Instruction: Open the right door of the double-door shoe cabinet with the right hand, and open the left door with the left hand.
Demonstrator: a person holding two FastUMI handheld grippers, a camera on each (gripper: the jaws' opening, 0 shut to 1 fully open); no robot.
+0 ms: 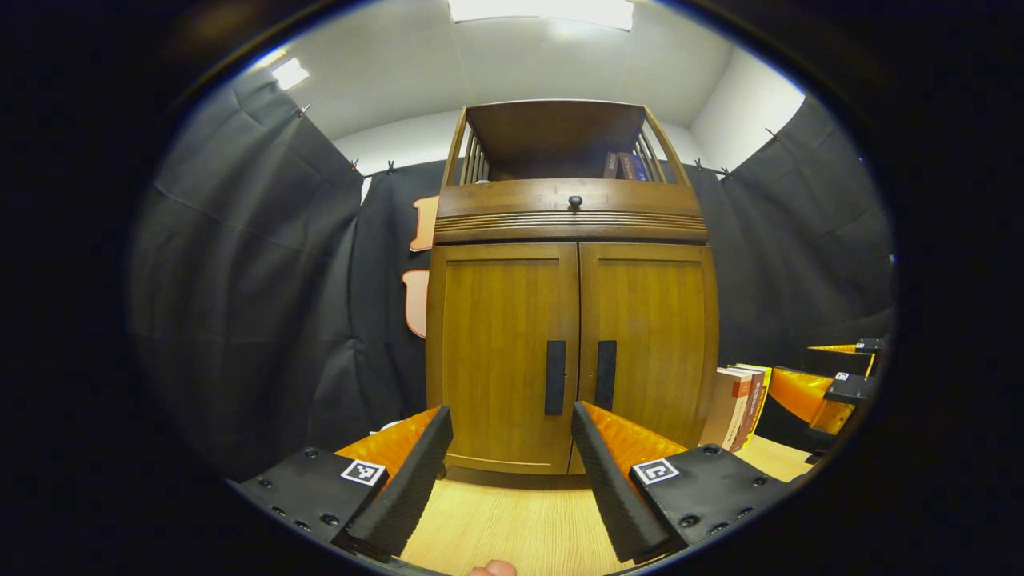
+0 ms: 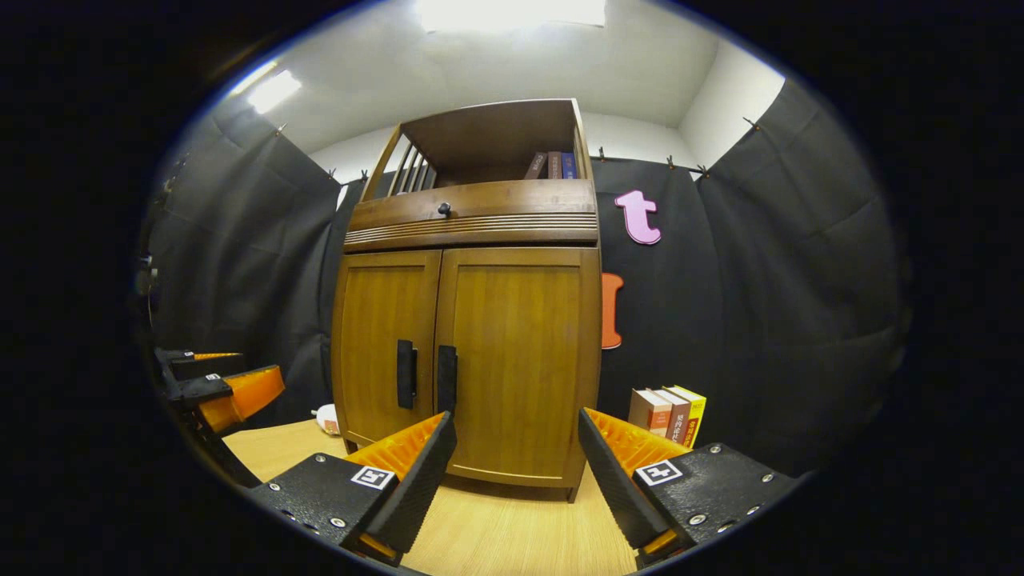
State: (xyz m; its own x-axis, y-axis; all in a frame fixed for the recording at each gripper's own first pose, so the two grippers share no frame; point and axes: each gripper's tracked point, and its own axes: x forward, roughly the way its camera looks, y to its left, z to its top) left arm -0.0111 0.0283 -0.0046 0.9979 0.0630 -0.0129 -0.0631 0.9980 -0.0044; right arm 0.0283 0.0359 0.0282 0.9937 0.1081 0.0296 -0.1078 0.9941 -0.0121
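**Both doors shut, both grippers spread wide and empty**

In the left gripper view, your left gripper (image 1: 512, 444) sits at the bottom of the frame with its jaws spread wide and nothing between them but the wooden tabletop (image 1: 512, 520). The shoe cabinet (image 1: 571, 224) stands upright in the centre of the frame, apart from the fingertips. Its left door (image 1: 502, 320) and right door (image 1: 646, 320) are both closed, and the two dark vertical handles, left handle (image 1: 555, 377) and right handle (image 1: 606, 374), sit side by side at the middle seam, just above the gap between your fingers. A row of books (image 1: 740, 406) leans against the cabinet's lower right side. At the far right edge of the frame you can see the other gripper (image 1: 840, 388).

In the right gripper view, your right gripper (image 2: 516, 456) is likewise wide open and holds nothing. The cabinet sits centre-left of the frame, doors closed, with its handles above the left finger. The left gripper shows at the left edge.
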